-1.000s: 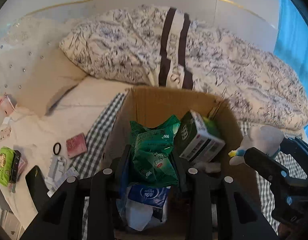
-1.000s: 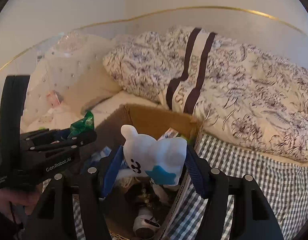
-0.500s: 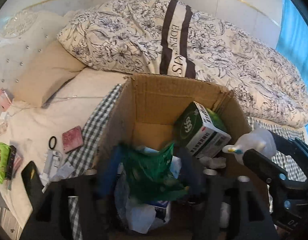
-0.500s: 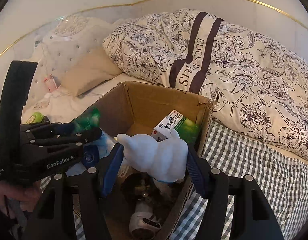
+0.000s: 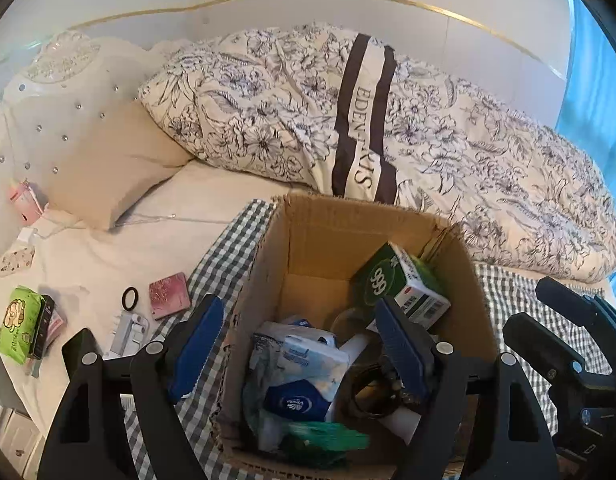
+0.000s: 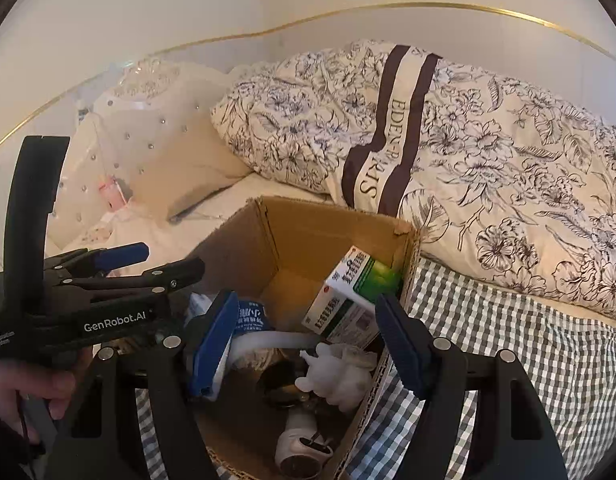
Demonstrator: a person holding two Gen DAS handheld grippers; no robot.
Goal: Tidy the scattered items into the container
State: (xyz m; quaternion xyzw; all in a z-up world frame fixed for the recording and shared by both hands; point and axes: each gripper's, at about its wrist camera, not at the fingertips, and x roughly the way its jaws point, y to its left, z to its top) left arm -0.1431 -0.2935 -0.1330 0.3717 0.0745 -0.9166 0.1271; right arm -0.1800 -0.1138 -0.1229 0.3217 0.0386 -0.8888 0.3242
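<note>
Left gripper (image 5: 298,350) hangs over the cardboard box (image 5: 347,224) on the bed, jaws opening with nothing pinched; a green packet (image 5: 327,438) lies inside at the near wall, beside tissue packs (image 5: 308,360) and a green-and-white carton (image 5: 403,288). Right gripper (image 6: 304,340) (its own camera) is opening too, empty, above a white plush toy (image 6: 339,376) lying in the box.

One cardboard box (image 5: 371,224); one green-white carton (image 5: 403,288); one white plush toy (image 6: 335,372); two grippers.
</note>
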